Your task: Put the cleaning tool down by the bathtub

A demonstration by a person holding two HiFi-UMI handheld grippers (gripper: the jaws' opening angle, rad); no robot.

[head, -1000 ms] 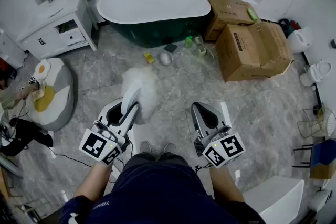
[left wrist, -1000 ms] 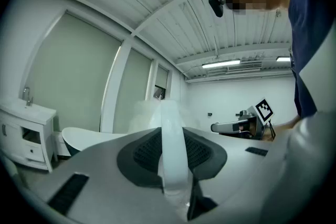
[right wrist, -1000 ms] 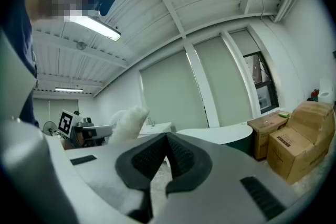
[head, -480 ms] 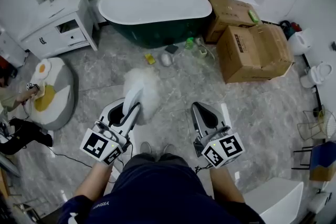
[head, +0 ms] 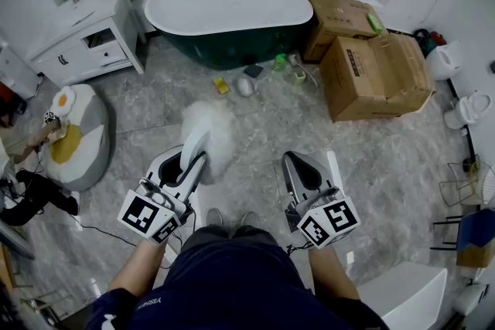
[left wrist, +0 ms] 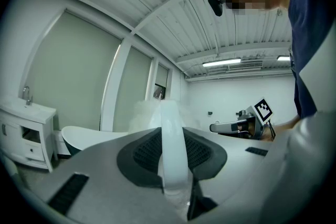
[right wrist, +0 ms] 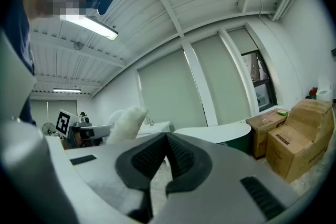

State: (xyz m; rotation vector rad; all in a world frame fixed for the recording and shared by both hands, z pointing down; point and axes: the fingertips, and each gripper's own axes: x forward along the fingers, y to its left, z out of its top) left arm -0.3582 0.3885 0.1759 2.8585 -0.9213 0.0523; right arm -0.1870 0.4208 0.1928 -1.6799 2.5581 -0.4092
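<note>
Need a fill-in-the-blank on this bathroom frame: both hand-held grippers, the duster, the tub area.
1. The left hand-held gripper is shut on the handle of the duster, whose fluffy head is ____.
2. The right hand-held gripper is shut and holds ____.
3. The bathtub is white inside and dark ____ outside.
4. Next to the bathtub stand ____ cardboard boxes.

Missing words: white; nothing; green; two.
</note>
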